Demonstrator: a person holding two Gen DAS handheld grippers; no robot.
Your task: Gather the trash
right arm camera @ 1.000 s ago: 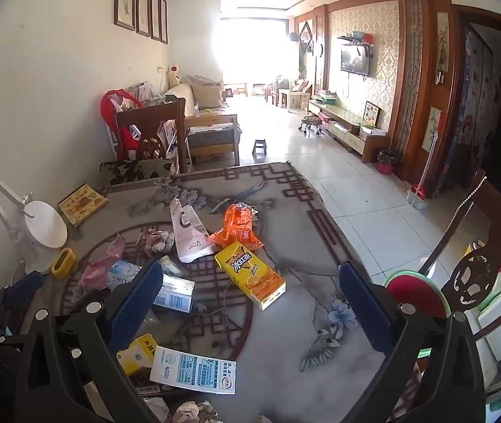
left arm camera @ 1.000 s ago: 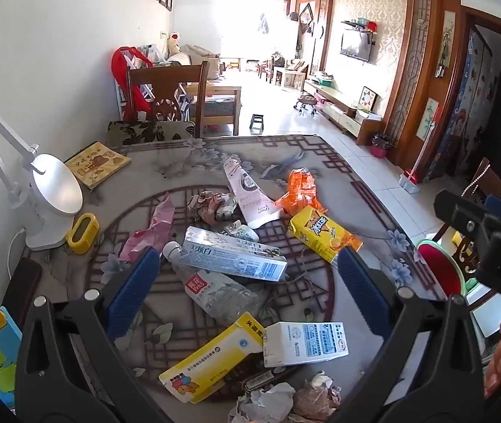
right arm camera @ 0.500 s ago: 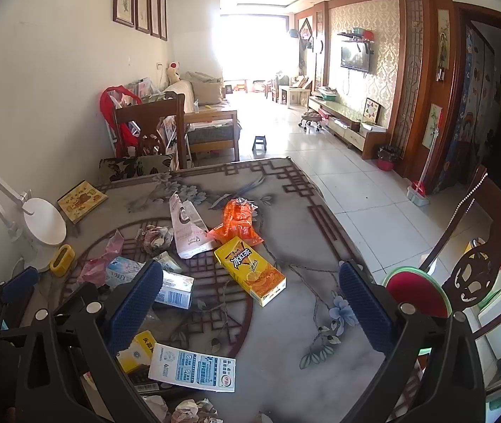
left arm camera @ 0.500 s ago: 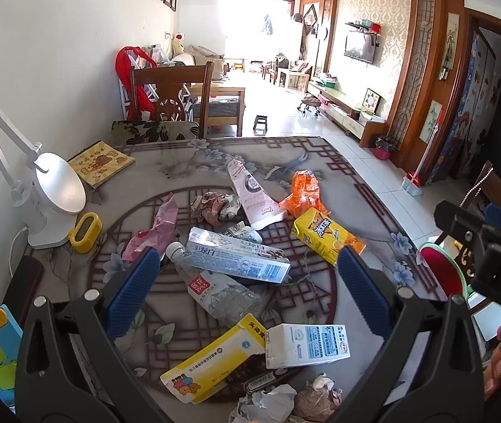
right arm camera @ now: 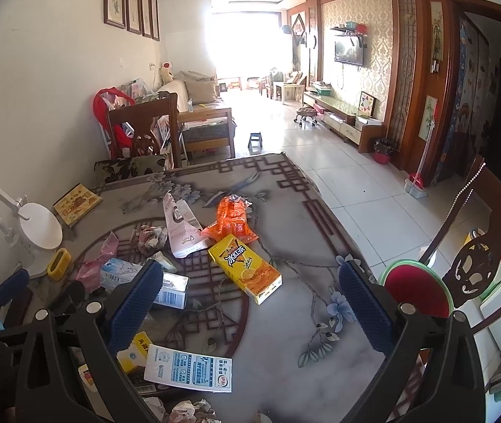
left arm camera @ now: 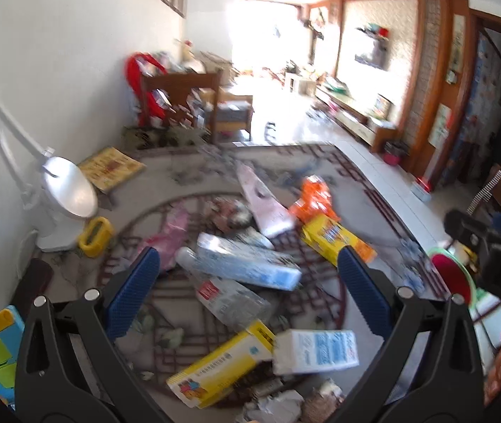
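Trash lies scattered over the patterned table (right arm camera: 285, 211). In the blurred left wrist view my left gripper (left arm camera: 248, 283) hangs open above a clear plastic bottle (left arm camera: 227, 294) and a blue-white box (left arm camera: 247, 261). Nearer me lie a yellow box (left arm camera: 222, 365) and a white milk carton (left arm camera: 315, 350). My right gripper (right arm camera: 250, 299) is open and empty above the table, with a yellow tea carton (right arm camera: 245, 268) just beyond it. An orange wrapper (right arm camera: 231, 216), a white pouch (right arm camera: 180, 225), the milk carton (right arm camera: 188, 368) and crumpled paper (right arm camera: 150, 238) also show there.
A white desk lamp (left arm camera: 63, 194), a yellow tape holder (left arm camera: 95, 236) and a yellow book (left arm camera: 111, 167) stand at the table's left. A wooden chair (right arm camera: 144, 130) is at the far end. A red-and-green bin (right arm camera: 416, 289) sits right of the table beside another chair (right arm camera: 476, 268).
The left wrist view has tilted and gone blurred as my left gripper moves over the pile. My right gripper has barely moved. Both stay open.
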